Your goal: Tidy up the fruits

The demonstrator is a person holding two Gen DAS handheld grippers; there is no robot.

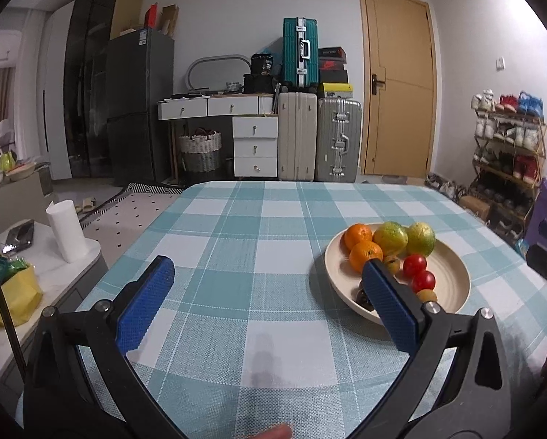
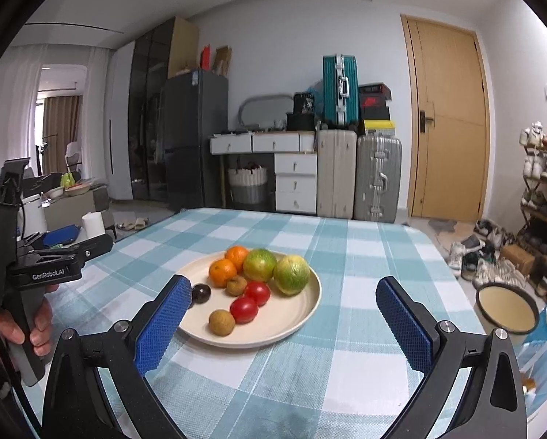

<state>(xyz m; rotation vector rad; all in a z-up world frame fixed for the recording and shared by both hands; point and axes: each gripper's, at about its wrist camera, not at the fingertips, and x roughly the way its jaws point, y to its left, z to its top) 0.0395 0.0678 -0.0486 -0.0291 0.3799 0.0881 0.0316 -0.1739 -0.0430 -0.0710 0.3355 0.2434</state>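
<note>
The tabletop (image 2: 346, 256) was covered by a woven cloth in a teal-and-white check, its weave coarse enough to show as a fine grid. On it sat a shallow, round, cream plate (image 2: 302, 314) with a smooth matte surface. The fruit lay gathered in the plate: two glossy oranges (image 2: 222, 272) touching each other at the far left, two larger round green-yellow citrus fruits (image 2: 291, 274) with dimpled skin side by side behind, two shiny red tomatoes (image 2: 244, 309) touching near the middle, a dull brown round fruit (image 2: 221, 322) at the near edge, a second brownish one (image 2: 236, 285) between the oranges and tomatoes, and a dark, nearly black round fruit (image 2: 200, 292) at the left rim.

The right gripper (image 2: 288, 329) hung above the cloth just before the plate, its fingers (image 2: 405, 325) spread wide and empty, their blue pads knurled with a diamond pattern on black angular arms. The left gripper (image 1: 270, 307) was held over bare cloth to the left of the plate, fingers (image 1: 145, 303) likewise spread wide with nothing between them. A hand (image 2: 36, 325) gripped its dark handle.
</note>
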